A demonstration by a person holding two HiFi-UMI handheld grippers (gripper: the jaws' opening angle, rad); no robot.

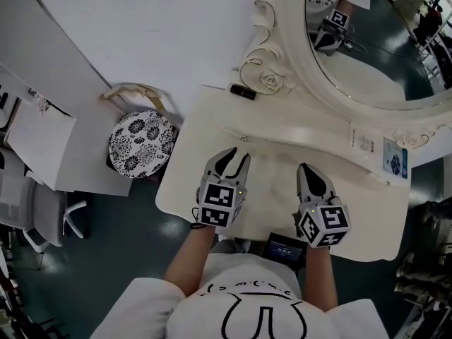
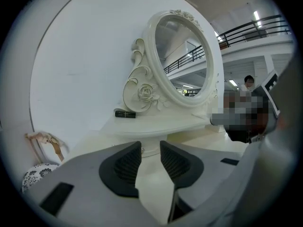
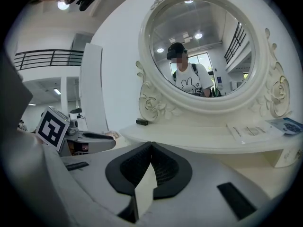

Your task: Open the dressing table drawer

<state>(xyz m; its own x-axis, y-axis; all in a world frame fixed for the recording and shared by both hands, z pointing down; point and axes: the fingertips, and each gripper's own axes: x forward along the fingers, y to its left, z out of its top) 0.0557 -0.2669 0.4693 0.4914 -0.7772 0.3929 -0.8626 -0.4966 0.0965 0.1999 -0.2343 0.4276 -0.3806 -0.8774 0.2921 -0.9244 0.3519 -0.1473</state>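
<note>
A cream dressing table (image 1: 212, 111) stands against a white wall (image 1: 141, 27), its tabletop (image 1: 275, 164) curved at the front. The drawer is shut in the raised tier under the oval mirror (image 1: 374, 41). It shows only by its small knob (image 1: 244, 138) on the tier's front, towards the left.

The left tongs (image 1: 239, 154) hover over the tabletop just before that knob, jaws apart with nothing between the pads. The right tongs (image 1: 305, 167) hover beside them, apart, jaws closed tip to tip and empty.

A small black tube (image 1: 242, 91) lies on the tier's left end and a leaflet (image 1: 364, 143) on its right. A round floral stool (image 1: 141, 144) stands to the table's left.
</note>
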